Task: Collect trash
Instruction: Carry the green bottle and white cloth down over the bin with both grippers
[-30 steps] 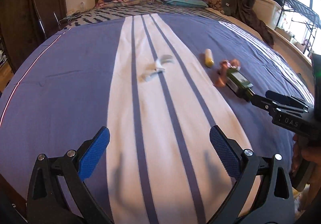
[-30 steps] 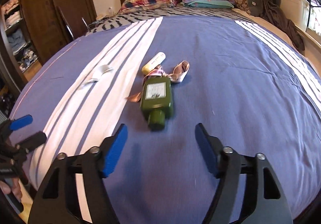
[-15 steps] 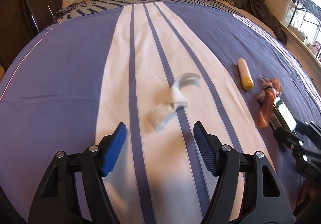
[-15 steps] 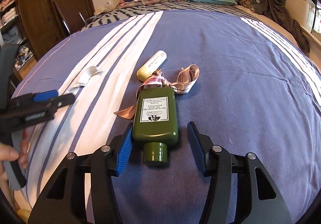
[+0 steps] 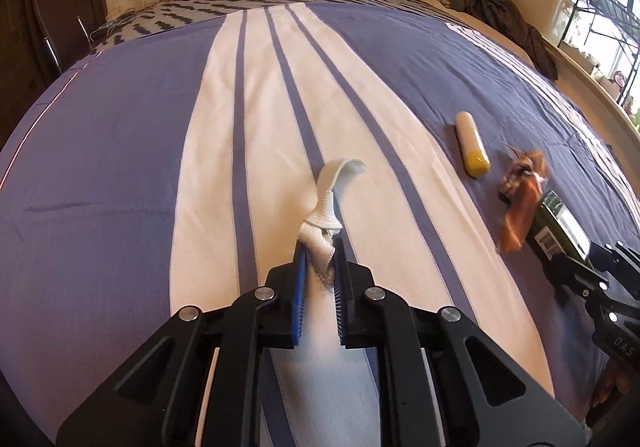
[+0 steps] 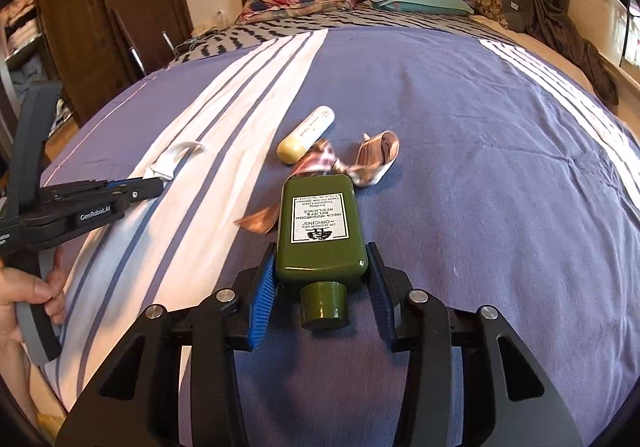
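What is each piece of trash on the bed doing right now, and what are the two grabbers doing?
White cloth strip: near end pinched, far end curling up.
Left gripper: shut on the white cloth strip.
Green bottle: lying flat, cap on, label up.
Right gripper: jaws closing around the green bottle.
Cream tube: lying flat, untouched.
Plaid ribbon: loose, partly under the green bottle.

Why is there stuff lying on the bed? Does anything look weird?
Yes, litter sits on the bedspread: a green bottle on its side over a crumpled ribbon, a cream tube beside it, and a frayed white cloth strip. Nothing looks spilled.
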`<control>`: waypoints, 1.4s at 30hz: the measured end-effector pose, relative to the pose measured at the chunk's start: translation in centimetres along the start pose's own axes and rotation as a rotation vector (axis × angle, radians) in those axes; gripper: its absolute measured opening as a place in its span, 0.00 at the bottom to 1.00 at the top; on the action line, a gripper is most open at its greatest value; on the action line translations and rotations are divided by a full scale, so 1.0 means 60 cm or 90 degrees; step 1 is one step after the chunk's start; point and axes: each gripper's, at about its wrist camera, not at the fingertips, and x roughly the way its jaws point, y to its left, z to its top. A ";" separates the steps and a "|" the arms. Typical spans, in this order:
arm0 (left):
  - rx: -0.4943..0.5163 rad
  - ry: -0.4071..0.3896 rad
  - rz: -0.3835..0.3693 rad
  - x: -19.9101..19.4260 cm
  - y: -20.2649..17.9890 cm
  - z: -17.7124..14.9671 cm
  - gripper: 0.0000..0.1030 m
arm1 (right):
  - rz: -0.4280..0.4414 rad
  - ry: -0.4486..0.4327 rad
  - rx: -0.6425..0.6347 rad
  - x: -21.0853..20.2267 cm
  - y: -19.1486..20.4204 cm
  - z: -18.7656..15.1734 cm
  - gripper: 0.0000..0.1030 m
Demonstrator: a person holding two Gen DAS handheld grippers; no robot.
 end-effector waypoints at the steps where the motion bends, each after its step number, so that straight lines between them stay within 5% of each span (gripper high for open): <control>1: 0.003 0.001 -0.006 -0.009 -0.005 -0.011 0.10 | 0.002 0.002 -0.004 -0.006 0.003 -0.006 0.42; 27: 0.010 -0.049 -0.039 -0.294 -0.151 -0.368 0.10 | 0.044 0.011 0.005 -0.246 0.035 -0.245 0.42; 42: 0.017 0.064 -0.093 -0.252 -0.194 -0.533 0.10 | 0.061 0.128 -0.016 -0.222 0.055 -0.418 0.42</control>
